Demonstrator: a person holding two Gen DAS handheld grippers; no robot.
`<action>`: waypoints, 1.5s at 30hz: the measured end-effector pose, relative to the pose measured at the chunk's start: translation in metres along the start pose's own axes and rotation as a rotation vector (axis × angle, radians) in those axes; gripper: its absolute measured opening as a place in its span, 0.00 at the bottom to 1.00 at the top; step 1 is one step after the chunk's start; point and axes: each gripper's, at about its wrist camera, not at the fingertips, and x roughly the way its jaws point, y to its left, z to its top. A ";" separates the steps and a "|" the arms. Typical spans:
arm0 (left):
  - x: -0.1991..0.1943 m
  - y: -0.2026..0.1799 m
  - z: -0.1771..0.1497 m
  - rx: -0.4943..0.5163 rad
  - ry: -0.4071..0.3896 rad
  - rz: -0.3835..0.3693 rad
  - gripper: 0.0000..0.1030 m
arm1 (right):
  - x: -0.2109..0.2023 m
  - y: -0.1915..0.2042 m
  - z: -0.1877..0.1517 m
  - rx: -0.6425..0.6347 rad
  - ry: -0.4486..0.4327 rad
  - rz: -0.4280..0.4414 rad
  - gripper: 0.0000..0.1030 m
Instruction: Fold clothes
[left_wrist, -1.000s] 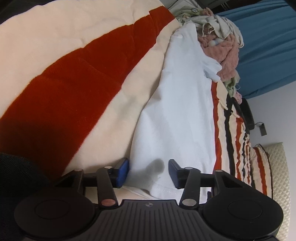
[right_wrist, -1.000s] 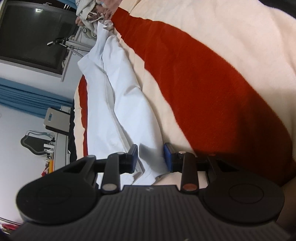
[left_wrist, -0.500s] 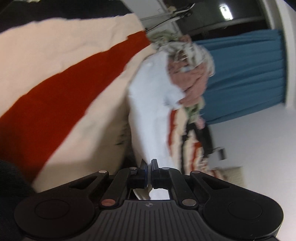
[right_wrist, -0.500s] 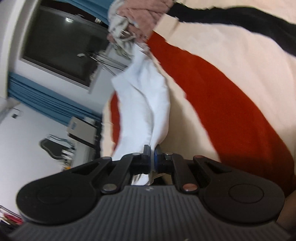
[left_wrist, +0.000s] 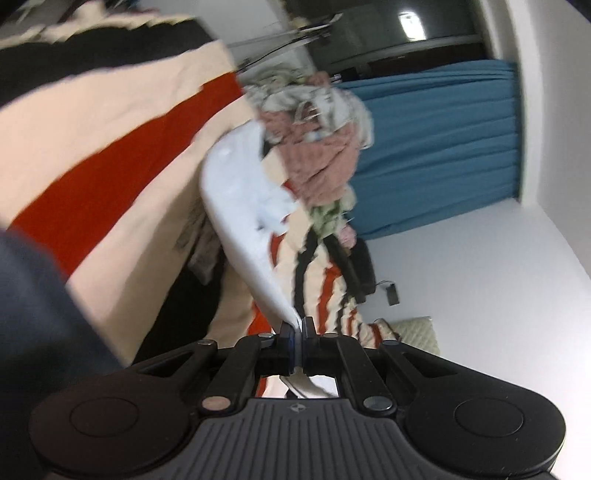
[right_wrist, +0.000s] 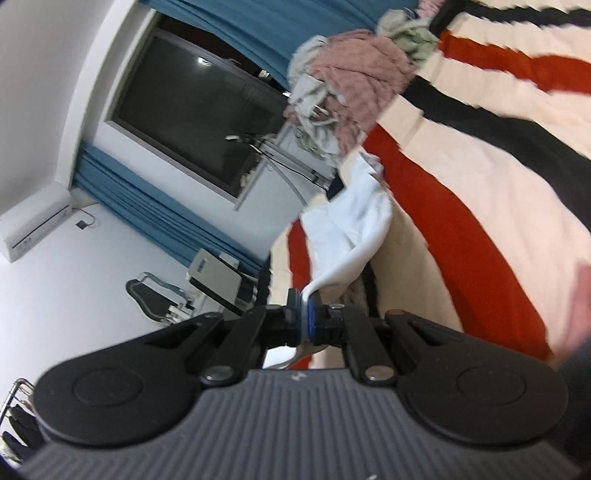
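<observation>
A pale blue-white shirt (left_wrist: 240, 199) hangs lifted off the striped bed cover (left_wrist: 110, 147). My left gripper (left_wrist: 297, 330) is shut on its near hem, and the cloth stretches away from the jaws toward the far pile. In the right wrist view the same shirt (right_wrist: 354, 225) rises from my right gripper (right_wrist: 303, 315), which is shut on another part of the hem. The shirt's far end still rests on the bed cover (right_wrist: 461, 206) beside a heap of clothes. The view is motion-blurred.
A heap of pink, grey and green clothes (left_wrist: 321, 147) lies at the far end of the bed, also clothes (right_wrist: 351, 85). Blue curtains (left_wrist: 436, 147), a dark window (right_wrist: 192, 107) and a white wall surround the bed. A sleeve (left_wrist: 33, 332) shows at left.
Both grippers went from open around the shirt hem to shut on it, then lifted the hem up off the bed; the cameras tilted upward toward the room.
</observation>
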 end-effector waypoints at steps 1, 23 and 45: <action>0.003 0.005 -0.002 -0.014 0.004 0.011 0.03 | 0.001 -0.007 -0.005 0.022 0.010 -0.011 0.07; 0.255 0.013 0.187 0.224 -0.119 0.180 0.04 | 0.272 -0.065 0.105 -0.040 -0.004 -0.149 0.07; 0.271 -0.008 0.133 0.692 -0.109 0.335 0.90 | 0.282 -0.028 0.077 -0.490 -0.010 -0.180 0.86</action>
